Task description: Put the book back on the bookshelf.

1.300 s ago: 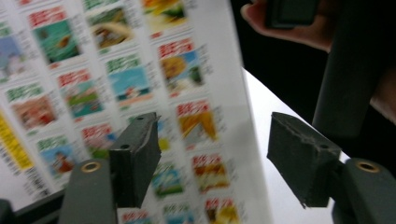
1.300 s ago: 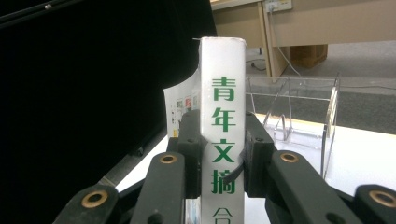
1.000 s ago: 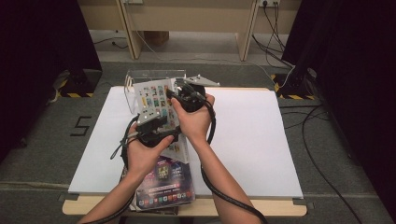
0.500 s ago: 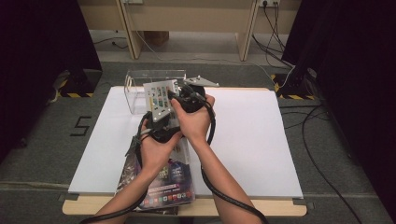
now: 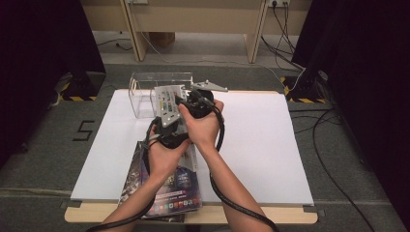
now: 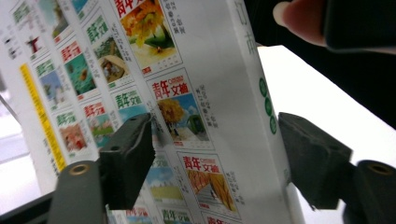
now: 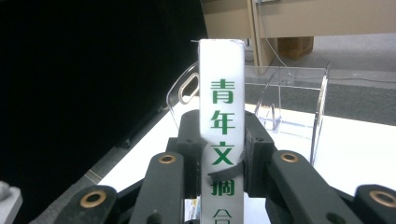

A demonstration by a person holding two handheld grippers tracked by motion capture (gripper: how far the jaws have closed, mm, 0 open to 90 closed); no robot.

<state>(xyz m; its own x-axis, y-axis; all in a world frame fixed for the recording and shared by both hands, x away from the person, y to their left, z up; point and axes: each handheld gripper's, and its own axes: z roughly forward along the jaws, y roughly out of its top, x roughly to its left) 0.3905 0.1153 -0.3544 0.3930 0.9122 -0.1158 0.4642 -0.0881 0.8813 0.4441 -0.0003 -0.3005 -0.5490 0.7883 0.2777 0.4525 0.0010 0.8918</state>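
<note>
We see the right gripper (image 7: pixel 222 154) clamped on the spine of a white magazine (image 7: pixel 222 107), its 2 jaws pressing either side of the green lettering at the centre of the right gripper view. In the high view that magazine (image 5: pixel 170 104) stands tilted just above the middle of the frame, in front of the clear acrylic rack (image 5: pixel 145 92) at upper left of the white table top (image 5: pixel 261 145). The left gripper (image 6: pixel 217 158) has its 2 jaws spread wide, one over the printed cover (image 6: pixel 154 88), one past its edge. More magazines (image 5: pixel 179 193) lie flat at the lower centre.
</note>
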